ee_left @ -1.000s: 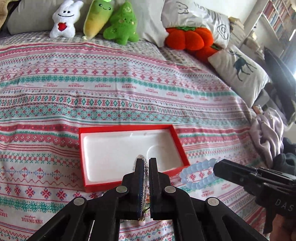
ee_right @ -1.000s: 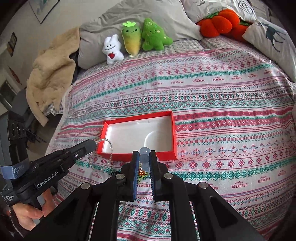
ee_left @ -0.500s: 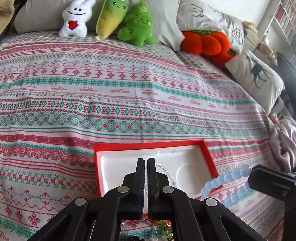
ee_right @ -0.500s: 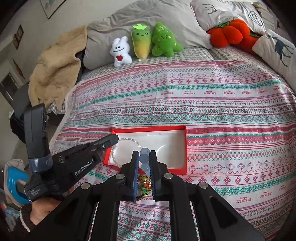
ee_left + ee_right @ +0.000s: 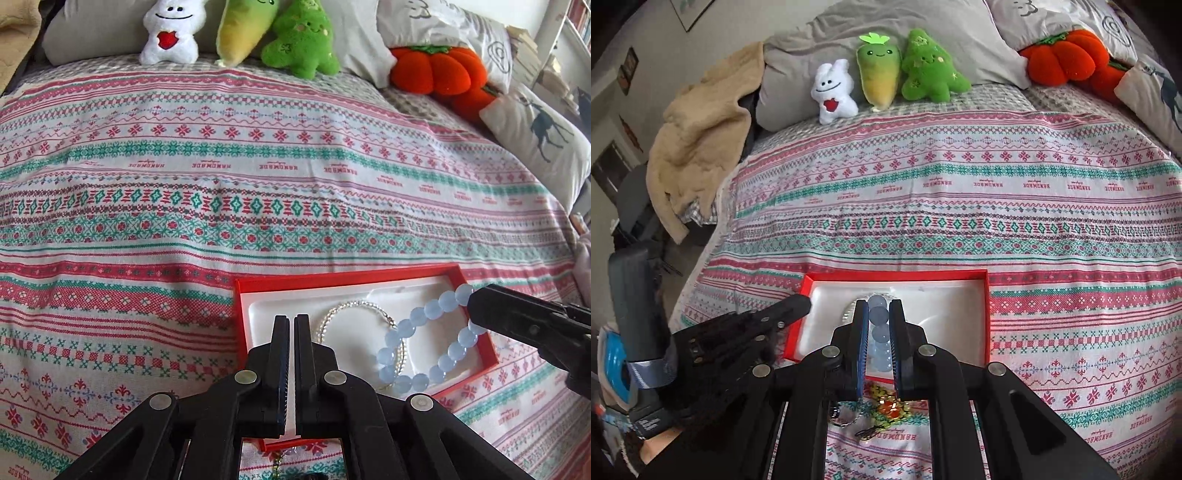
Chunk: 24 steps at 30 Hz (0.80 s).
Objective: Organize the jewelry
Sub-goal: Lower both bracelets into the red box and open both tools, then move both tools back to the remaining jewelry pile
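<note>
Plushies (image 5: 240,33) and pillows (image 5: 886,33) are lining the far end of the bedspread (image 5: 258,184), well beyond both claws, with a pumpkin cushion (image 5: 436,70) off to the far right. Nothing is standing between the claws and the red tray (image 5: 343,282), which is lying just ahead of them. Behind the right claw (image 5: 879,332), a yellow-green trinket (image 5: 890,406) and a small chain are lying on the cloth, just short of the tray's near rim. Open bedspread is stretching wide to the left and ahead. The left claw (image 5: 291,332) is sitting pressed together and empty over the tray's left part, with a clear-bead bracelet (image 5: 354,314) lying just to its right on the white liner. The right claw is clamping a blue bracelet (image 5: 424,343) of round, cloudy beads, its loop hanging over the tray's right half and overlapping the clear one.
</note>
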Motion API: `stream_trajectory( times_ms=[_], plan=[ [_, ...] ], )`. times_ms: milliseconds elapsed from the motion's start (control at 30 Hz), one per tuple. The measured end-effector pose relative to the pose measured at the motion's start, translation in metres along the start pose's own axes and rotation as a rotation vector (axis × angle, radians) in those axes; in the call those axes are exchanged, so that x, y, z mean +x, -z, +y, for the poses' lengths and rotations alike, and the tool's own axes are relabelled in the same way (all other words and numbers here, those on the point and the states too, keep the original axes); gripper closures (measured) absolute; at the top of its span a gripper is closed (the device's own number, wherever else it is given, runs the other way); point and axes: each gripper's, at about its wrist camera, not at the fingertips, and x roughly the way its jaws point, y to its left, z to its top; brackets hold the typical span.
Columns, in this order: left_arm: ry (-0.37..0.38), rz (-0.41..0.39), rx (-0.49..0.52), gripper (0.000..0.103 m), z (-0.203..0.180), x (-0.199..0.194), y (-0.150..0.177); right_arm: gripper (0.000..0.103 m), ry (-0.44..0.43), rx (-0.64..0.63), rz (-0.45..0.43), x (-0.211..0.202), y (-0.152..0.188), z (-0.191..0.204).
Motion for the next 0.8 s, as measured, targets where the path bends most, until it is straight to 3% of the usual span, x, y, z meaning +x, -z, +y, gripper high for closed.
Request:
stream_trajectory(
  times_ms=[233, 300, 367, 467, 800],
  plan=[
    [-0.017, 0.008, 0.006, 0.103, -0.002, -0.005, 0.0, 0.09, 0.09, -0.021, 0.022, 0.01, 0.004, -0.014],
    [-0.025, 0.015, 0.013, 0.099, -0.004, -0.009, 0.001, 0.09, 0.119, -0.061, 0.014, 0.004, 0.006, -0.009],
    [-0.028, 0.022, 0.009, 0.081, -0.006, -0.014, 0.002, 0.087, 0.135, -0.09, 0.007, -0.004, 0.009, -0.004],
    [-0.045, 0.027, 0.0, 0.059, -0.007, -0.021, 0.005, 0.073, 0.165, -0.112, -0.001, -0.017, 0.016, 0.001],
    [-0.098, 0.071, -0.016, 0.024, -0.002, -0.036, 0.031, 0.052, 0.211, -0.099, -0.011, -0.051, 0.041, -0.003]
  ],
)
